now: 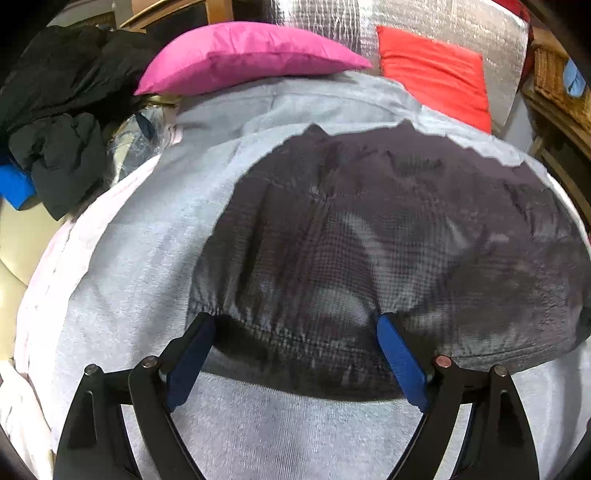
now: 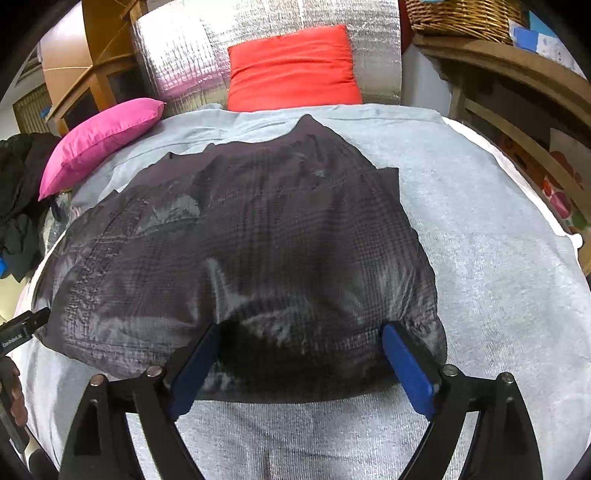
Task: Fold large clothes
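A large dark checked garment lies spread on a light grey blanket; it also shows in the right wrist view. My left gripper is open, its blue-padded fingers straddling the garment's gathered near hem at its left end. My right gripper is open too, its blue-padded fingers on either side of the near hem at the garment's right end. Neither gripper holds the cloth. The body of the left gripper shows at the left edge of the right wrist view.
A pink pillow and a red pillow lie at the far end against a silver quilted backing. Dark clothes are piled at the left. Wooden shelves with a wicker basket stand at the right.
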The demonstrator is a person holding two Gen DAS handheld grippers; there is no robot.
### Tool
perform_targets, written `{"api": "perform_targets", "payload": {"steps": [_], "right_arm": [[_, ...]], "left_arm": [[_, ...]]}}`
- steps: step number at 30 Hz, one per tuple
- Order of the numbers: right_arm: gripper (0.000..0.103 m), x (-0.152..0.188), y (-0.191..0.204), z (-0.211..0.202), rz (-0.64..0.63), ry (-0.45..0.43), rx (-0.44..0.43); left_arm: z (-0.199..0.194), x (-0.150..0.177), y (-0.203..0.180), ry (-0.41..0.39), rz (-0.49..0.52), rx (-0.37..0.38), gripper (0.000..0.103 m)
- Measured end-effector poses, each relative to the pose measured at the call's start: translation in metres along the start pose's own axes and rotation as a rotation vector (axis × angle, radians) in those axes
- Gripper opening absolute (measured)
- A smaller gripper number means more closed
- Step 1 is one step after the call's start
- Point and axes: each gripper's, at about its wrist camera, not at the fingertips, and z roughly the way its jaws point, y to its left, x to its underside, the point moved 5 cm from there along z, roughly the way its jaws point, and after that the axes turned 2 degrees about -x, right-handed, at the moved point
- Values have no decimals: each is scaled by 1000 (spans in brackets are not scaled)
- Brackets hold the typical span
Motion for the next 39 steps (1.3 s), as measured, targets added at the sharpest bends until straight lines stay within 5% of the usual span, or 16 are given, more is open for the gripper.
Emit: {"api": "perform_targets", "payload": {"steps": [17, 29, 39], "right_arm": [[92, -17, 14, -59, 29, -109, -84], [92, -20, 19, 4, 34, -17, -85], [92, -21, 17, -1, 32, -10, -95]], "left_arm": [[-28, 5, 11, -40, -41, 13, 89], [-11, 1, 5, -22, -32, 20, 89], [-15, 0, 9, -39, -29, 24, 89]]}}
